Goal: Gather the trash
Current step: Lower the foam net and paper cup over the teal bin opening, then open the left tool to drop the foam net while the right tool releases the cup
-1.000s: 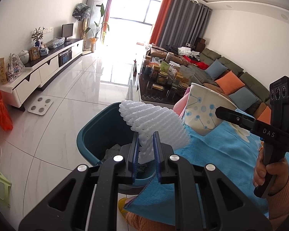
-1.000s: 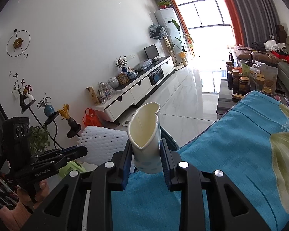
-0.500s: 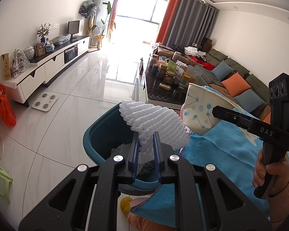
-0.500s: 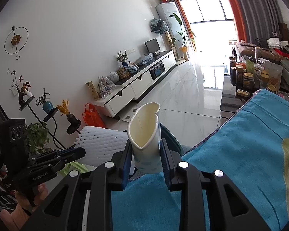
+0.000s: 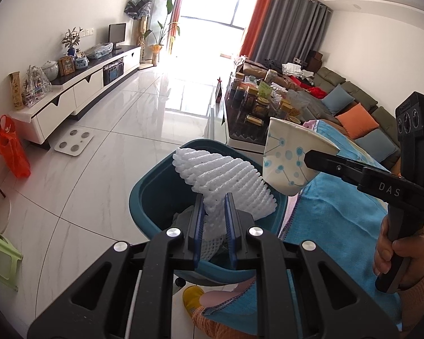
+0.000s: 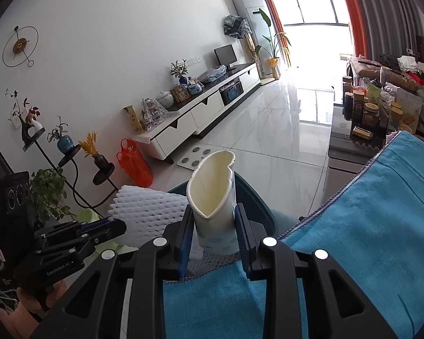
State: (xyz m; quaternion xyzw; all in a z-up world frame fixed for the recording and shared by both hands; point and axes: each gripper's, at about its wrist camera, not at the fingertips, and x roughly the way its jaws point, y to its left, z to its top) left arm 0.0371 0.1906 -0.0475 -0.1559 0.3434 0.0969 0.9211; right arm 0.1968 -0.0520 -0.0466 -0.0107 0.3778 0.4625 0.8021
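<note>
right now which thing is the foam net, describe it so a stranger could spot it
Find the teal bin on the white floor beside the blue cloth. Over its opening the left gripper pinches the foam net, a white, ribbed mesh sleeve, soft-looking, unlike the smooth dotted paper cup beside it.

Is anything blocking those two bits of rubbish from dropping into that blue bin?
Nothing visible does. The foam net hangs over the open teal bin; the squashed paper cup sits by its rim. Only rubbish already inside lies beneath.
</note>
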